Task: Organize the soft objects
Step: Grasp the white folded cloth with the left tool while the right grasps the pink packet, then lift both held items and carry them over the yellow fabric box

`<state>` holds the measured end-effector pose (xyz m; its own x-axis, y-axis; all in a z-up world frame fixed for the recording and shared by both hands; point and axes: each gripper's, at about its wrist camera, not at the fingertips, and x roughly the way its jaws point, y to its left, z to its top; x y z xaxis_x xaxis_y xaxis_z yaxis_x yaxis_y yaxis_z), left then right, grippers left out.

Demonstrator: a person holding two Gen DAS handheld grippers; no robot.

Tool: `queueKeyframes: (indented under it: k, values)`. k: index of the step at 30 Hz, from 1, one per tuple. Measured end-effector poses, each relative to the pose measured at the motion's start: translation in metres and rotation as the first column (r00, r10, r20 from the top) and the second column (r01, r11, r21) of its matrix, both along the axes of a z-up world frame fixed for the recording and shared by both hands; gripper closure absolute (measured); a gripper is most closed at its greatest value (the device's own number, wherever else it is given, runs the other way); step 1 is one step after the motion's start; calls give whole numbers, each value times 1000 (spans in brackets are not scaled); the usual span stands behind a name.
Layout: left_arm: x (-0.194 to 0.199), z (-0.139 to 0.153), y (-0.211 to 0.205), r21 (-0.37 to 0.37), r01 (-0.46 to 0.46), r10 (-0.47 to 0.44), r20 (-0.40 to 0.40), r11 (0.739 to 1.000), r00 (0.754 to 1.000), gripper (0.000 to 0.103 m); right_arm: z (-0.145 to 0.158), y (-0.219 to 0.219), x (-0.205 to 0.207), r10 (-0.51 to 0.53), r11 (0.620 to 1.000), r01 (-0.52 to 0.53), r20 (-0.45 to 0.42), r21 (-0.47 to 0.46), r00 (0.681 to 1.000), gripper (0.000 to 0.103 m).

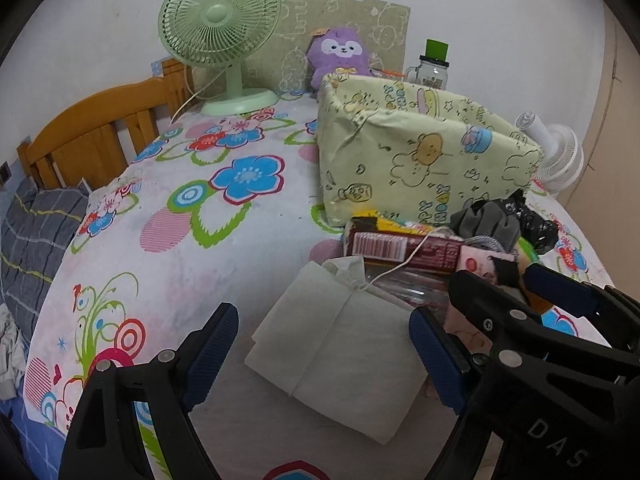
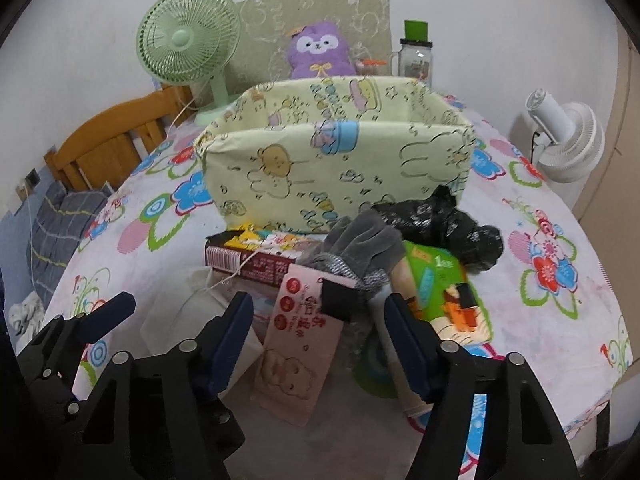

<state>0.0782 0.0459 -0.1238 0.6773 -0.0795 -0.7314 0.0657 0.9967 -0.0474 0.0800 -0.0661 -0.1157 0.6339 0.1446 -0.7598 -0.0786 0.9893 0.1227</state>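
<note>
Apparently the sorting has hardly begun. The yellow fabric bin [image 2: 340, 160] stands on the bed [image 1: 168, 248] and, as far as its inside shows, holds nothing yet. In front of it the pile is untouched: a grey glove [image 2: 360, 248], a black plastic bag [image 2: 440, 220], a white folded cloth [image 1: 340, 352], a maroon snack box [image 1: 400, 250] and a pink card [image 2: 300, 344]. The left gripper [image 1: 324, 356] hangs over the cloth with fingers wide apart, gripping nothing. The right gripper [image 2: 320, 340] has its fingers either side of the card and glove cuff, not yet pressing. The purple plush [image 2: 318, 52] sits behind the bin.
</note>
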Motion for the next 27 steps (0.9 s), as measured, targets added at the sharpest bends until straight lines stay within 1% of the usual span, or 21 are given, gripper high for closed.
queueKeyframes:
  k: [2,6,8,11,12,13,14,16,19,22,27]
  values:
    - [2,-7,1,-1,5,-5,-27,1000,1000,19,-7,2,3,9,1000,-9,-32,6,999,39]
    - [2,-14,-1,-13,17,-17,-35,1000,999,25,-13,5,5,6,1000,-5,-53,15,999,40]
    - [3,-13,-2,-16,21,-22,-37,1000,999,27,-14,7,5,9,1000,-8,-54,19,998,45]
    - [1,-12,-5,-17,38,-38,-34,999,999,36,-15,9,6,14,1000,-13,-56,19,998,51]
    - [1,-12,-6,-16,44,-44,-31,999,999,42,-15,9,6,13,1000,-12,-55,16,998,52]
    - [0,-11,-6,-17,50,-51,-29,999,998,46,-15,9,6,10,1000,-10,-54,13,998,53]
    - [-1,-11,-6,-18,51,-52,-27,999,998,48,-15,9,6,8,1000,-8,-53,15,999,53]
    - [-1,-10,-6,-23,54,-55,-25,998,998,56,-15,8,6,6,1000,-5,-50,19,999,54]
    - [-2,-9,-5,-29,52,-53,-21,998,998,61,-13,7,5,3,1000,-2,-44,22,999,56]
    - [-3,-7,-5,-25,48,-48,-17,999,999,64,-11,6,4,1,1000,0,-39,26,999,56]
    - [-4,-2,-7,-18,47,-47,-9,999,999,67,-7,4,2,1,1000,0,-26,30,1000,56]
